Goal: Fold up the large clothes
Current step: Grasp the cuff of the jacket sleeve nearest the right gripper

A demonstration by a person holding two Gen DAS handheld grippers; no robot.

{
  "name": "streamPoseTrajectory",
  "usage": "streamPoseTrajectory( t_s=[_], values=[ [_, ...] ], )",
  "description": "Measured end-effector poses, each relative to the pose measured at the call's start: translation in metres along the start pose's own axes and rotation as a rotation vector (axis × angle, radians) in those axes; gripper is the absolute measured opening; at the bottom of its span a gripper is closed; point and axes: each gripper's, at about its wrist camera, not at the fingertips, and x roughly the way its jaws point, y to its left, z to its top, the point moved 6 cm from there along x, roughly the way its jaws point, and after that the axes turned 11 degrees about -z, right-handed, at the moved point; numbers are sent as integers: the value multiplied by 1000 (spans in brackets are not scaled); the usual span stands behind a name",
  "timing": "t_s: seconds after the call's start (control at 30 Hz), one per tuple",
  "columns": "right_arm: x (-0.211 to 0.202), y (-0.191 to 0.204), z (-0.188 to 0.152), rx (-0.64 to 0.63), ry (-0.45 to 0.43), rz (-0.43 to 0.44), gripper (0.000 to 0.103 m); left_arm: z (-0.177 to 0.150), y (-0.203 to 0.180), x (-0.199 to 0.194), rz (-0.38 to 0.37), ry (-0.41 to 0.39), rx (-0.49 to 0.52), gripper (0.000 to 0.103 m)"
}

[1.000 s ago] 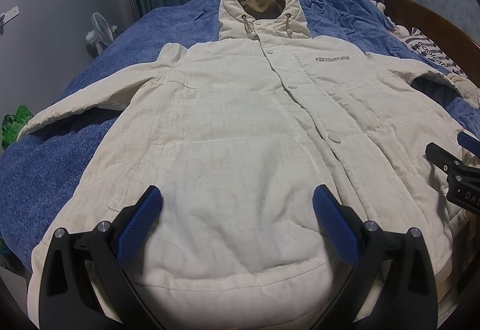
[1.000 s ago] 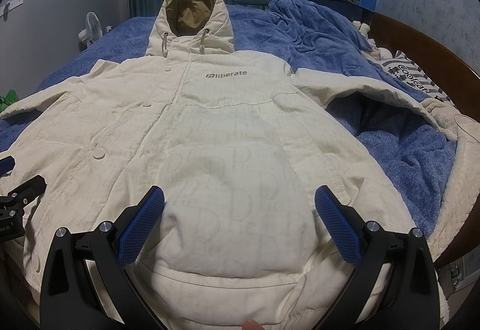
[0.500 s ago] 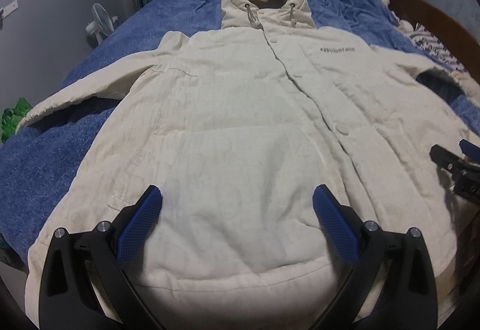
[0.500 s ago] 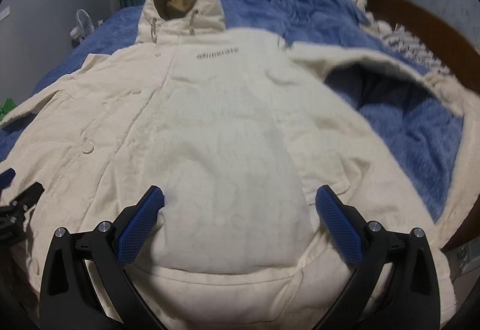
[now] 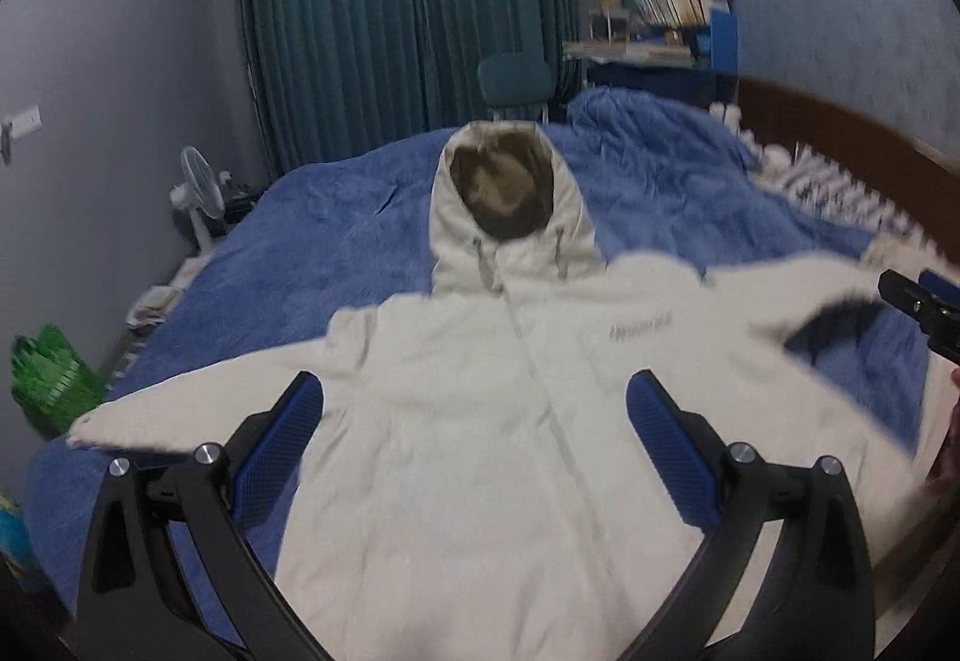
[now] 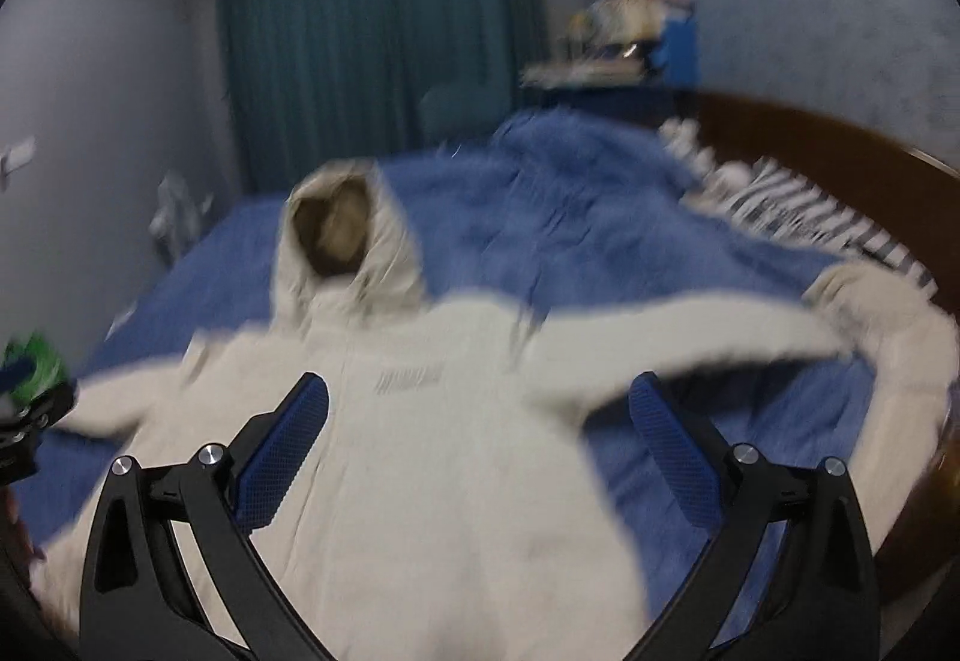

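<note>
The cream hooded coat (image 5: 480, 421) lies front-up, sleeves spread, on the blue blanket (image 5: 336, 253) — its hem is cut off below both views. The left gripper (image 5: 474, 409) and right gripper (image 6: 477, 409) hover above it, fingers wide apart, holding nothing. The chest logo (image 6: 408, 380) is too blurred to read.

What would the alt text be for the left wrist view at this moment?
A cream hooded coat lies face up, sleeves spread, on a bed with a blue blanket. The open left gripper hovers over its chest, holding nothing. Teal curtains, a chair and a white fan stand behind; the image is slightly blurred.
</note>
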Motion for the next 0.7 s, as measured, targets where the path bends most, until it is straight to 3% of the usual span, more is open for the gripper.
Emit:
streamPoseTrajectory(
  t_s=[0.07,0.13,0.23,0.3,0.37,0.43,0.53,0.63,0.7],
  values=[
    [24,-8,22,-40,38,-44,97,17,9,13,8,-11,-32,97],
    [44,-12,35,-46,64,-46,97,25,15,34,31,33,-9,97],
    [86,-33,50,23,147,-45,97,24,26,63,104,72,10,97],
    [113,-46,51,68,208,-48,97,18,33,78,91,74,-20,97],
    [143,-67,41,141,268,-106,97,8,42,96,105,86,-52,97],
    [156,-81,26,167,258,-193,97,-2,52,112,163,102,-57,97],
    [171,-82,3,70,244,-254,97,-16,55,128,174,136,-24,97],
    [192,-86,-16,-18,250,-289,97,-31,58,140,167,164,-5,97],
    [207,-94,-24,13,289,-246,97,-36,61,147,163,172,-10,97]
  ],
)
